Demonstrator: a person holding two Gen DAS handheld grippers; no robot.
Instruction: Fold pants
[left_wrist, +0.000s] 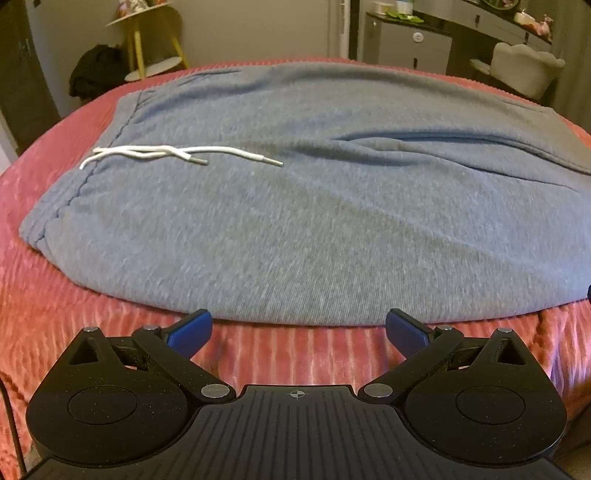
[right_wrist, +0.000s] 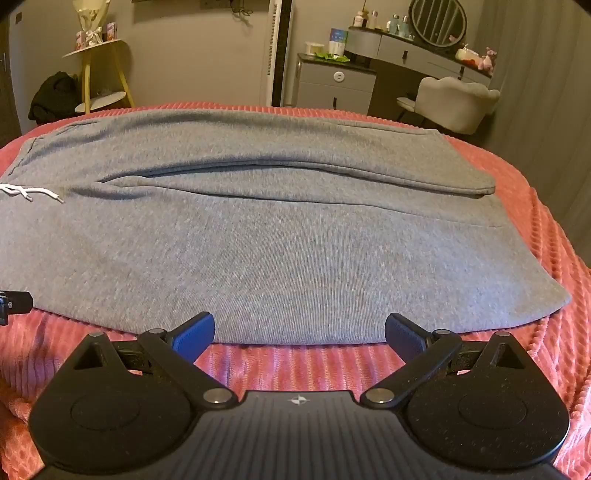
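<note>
So the grey pants (left_wrist: 314, 221) are laid out flat across the bed, on top of a ribbed coral-pink bedspread (left_wrist: 288, 354). Waistband is off to the left, legs run out to the right, and the far leg lies a bit over the near one with a long crease between them. The white drawstring (left_wrist: 177, 153) is lying loose on the fabric near the waistband, both tips pointing right.

My left gripper (left_wrist: 298, 330) is hovering just short of the near edge of the pants, toward the waist end. Jaws are spread wide, nothing in them, blue pads (left_wrist: 190, 334) just above the bedspread.

My right gripper (right_wrist: 299, 334) is doing the same thing further along toward the leg end: jaws wide apart, empty, tips right at the near hem line but I can't tell if they're actually touching cloth. In the right wrist view, at the left edge, a black bit of the other gripper pokes in.

Behind the bed there's a yellow-legged side table (right_wrist: 99, 70) on the left, a grey dresser (right_wrist: 334, 85) and a pale chair (right_wrist: 456, 101) on the right.
</note>
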